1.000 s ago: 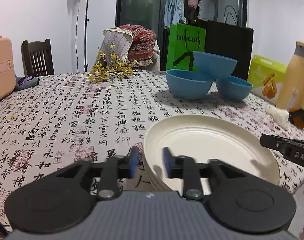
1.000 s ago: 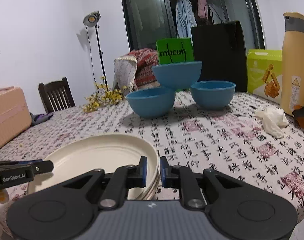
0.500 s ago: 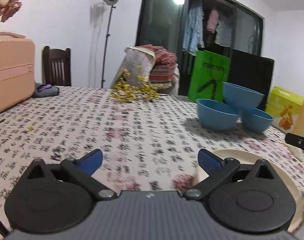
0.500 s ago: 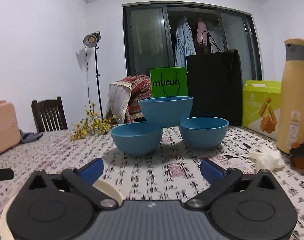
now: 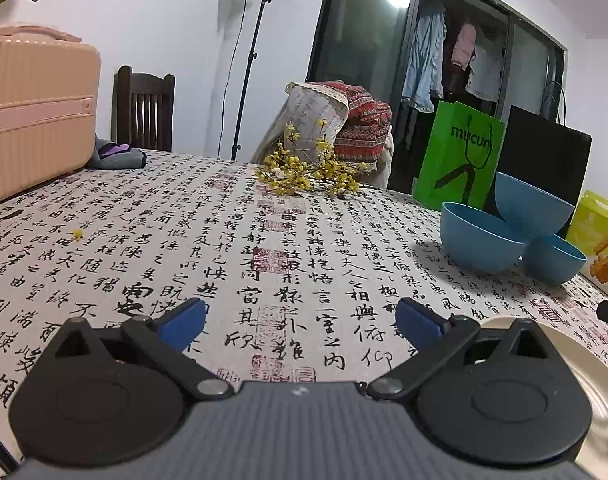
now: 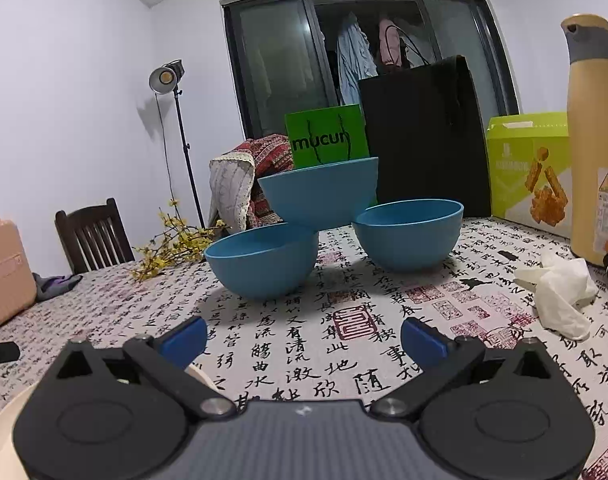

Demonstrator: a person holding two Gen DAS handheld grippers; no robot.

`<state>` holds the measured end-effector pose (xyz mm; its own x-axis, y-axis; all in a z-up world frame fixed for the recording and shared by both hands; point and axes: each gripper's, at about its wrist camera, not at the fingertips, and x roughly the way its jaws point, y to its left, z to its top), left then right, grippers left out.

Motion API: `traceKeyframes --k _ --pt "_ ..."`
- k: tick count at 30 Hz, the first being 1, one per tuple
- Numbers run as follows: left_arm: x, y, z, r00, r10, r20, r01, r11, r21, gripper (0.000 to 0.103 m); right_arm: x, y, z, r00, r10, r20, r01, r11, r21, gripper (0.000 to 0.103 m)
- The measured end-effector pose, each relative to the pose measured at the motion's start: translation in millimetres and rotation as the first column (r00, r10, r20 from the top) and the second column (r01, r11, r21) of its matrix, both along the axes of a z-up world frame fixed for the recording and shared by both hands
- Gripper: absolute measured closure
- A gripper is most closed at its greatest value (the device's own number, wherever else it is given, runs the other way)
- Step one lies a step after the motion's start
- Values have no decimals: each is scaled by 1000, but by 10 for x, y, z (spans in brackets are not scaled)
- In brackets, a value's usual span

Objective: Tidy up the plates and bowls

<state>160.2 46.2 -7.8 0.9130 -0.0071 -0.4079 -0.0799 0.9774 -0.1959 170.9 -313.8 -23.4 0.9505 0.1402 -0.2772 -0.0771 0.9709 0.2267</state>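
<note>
Three blue bowls stand at the back of the table: a left bowl [image 6: 264, 264], a right bowl [image 6: 408, 232] and a third bowl [image 6: 320, 192] resting tilted on top of both. The left wrist view shows the same cluster [image 5: 480, 240] at the right. A stack of cream plates [image 5: 596, 372] lies on the tablecloth, partly behind my left gripper's body; its rim [image 6: 4, 412] shows low left in the right wrist view. My left gripper [image 5: 300, 322] is open over bare cloth, left of the plates. My right gripper [image 6: 304, 338] is open too, holding nothing and facing the bowls.
A peach suitcase [image 5: 32, 112] sits at the far left, with a dark chair [image 5: 144, 112] behind it. Yellow flowers [image 5: 304, 172], a green bag [image 5: 460, 160] and a black bag [image 6: 424, 136] line the back. A snack box [image 6: 528, 168], a tan bottle [image 6: 596, 140] and a white tissue [image 6: 556, 296] stand right.
Both grippers have gone from nearly shut at the plate stack's rim to wide open. They have let go and drawn away, so the plates now sit at the edges of both views.
</note>
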Motion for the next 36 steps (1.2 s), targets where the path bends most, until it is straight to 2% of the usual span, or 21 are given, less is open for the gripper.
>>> traceKeyframes --k 22,27,36 --pt "0 -4 -16 1000 -19 -9 19 1000 -17 0 43 9 -12 999 -19 -32 19 1000 11 0" --pt "38 -21 -24 999 -39 -30 39 999 -13 0 116 18 -19 997 1 -72 0 1000 11 0" --pt "34 -31 -28 999 -33 -28 33 999 -10 0 109 33 -17 998 5 -68 -5 1000 7 0"
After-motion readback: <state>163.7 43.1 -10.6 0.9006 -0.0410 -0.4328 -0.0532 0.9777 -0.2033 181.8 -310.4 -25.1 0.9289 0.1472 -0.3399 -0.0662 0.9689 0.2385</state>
